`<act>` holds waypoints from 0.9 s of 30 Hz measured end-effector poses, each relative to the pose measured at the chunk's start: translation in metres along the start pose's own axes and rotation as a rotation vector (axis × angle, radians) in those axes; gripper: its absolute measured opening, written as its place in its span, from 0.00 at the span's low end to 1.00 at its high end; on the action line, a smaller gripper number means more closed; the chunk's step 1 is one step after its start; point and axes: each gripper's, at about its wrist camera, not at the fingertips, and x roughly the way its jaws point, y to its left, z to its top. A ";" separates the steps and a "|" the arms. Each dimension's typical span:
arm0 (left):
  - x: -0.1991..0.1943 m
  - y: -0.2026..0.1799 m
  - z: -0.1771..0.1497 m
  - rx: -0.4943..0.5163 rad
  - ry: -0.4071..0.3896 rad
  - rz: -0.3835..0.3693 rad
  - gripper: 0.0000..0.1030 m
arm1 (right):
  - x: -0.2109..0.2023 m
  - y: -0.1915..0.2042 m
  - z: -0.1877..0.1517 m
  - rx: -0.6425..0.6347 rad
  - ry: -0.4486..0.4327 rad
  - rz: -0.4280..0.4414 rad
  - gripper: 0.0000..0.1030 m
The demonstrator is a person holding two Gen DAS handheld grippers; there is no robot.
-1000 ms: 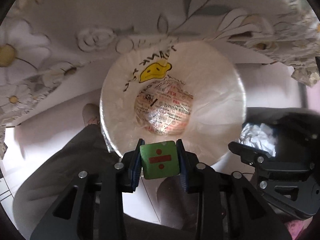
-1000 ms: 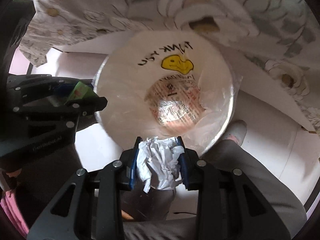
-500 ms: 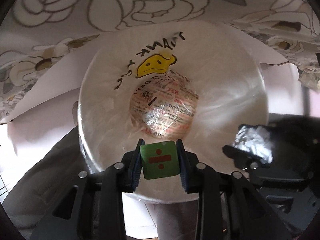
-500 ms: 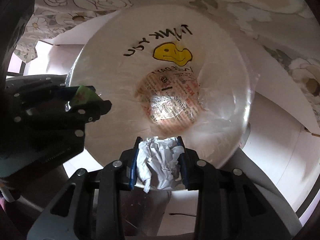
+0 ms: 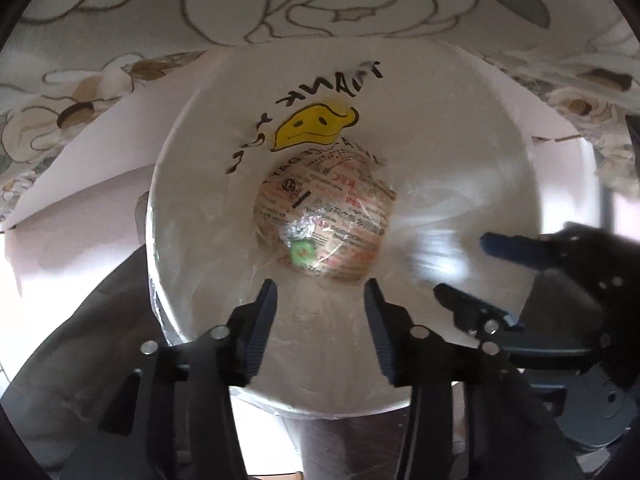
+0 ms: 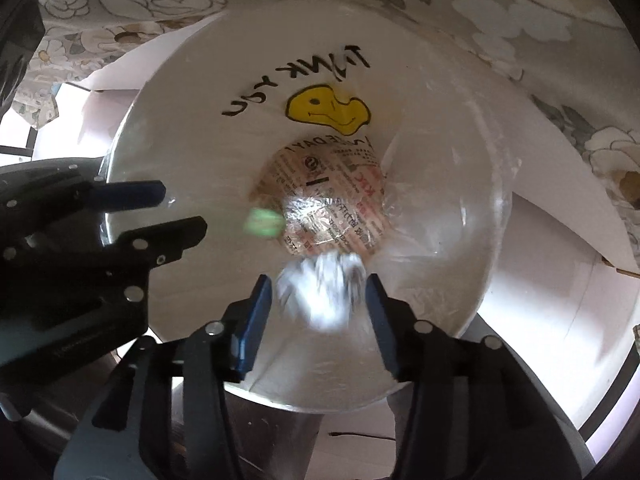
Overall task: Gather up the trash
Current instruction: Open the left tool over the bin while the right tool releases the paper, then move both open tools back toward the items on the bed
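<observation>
A white bin lined with a plastic bag (image 5: 460, 168) (image 6: 192, 148) sits below both grippers, with a yellow smiley print and newspaper at its bottom. My left gripper (image 5: 320, 312) is open and empty above the bin. The green cube (image 5: 302, 252) lies deep in the bin; in the right wrist view it is a falling green blur (image 6: 264, 222). My right gripper (image 6: 320, 308) is open; the crumpled white paper (image 6: 324, 292) is blurred between its fingers, dropping into the bin. The left gripper also shows at the left of the right wrist view (image 6: 160, 212).
A floral tablecloth (image 5: 280, 8) (image 6: 520, 20) hangs over the table edge behind the bin. White floor lies around the bin. The person's legs in dark trousers (image 5: 100, 320) stand close beside the bin.
Both grippers have opened over the bin. The green cube has dropped from the left gripper into the bin. The crumpled paper is falling from the right gripper.
</observation>
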 end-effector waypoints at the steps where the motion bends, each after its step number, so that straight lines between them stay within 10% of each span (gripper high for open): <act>1: -0.002 0.000 0.000 0.003 -0.006 0.001 0.48 | -0.001 0.001 0.000 -0.008 -0.008 0.002 0.51; 27: -0.054 -0.003 -0.037 0.071 -0.086 0.013 0.48 | -0.050 0.016 -0.039 -0.020 -0.063 0.008 0.51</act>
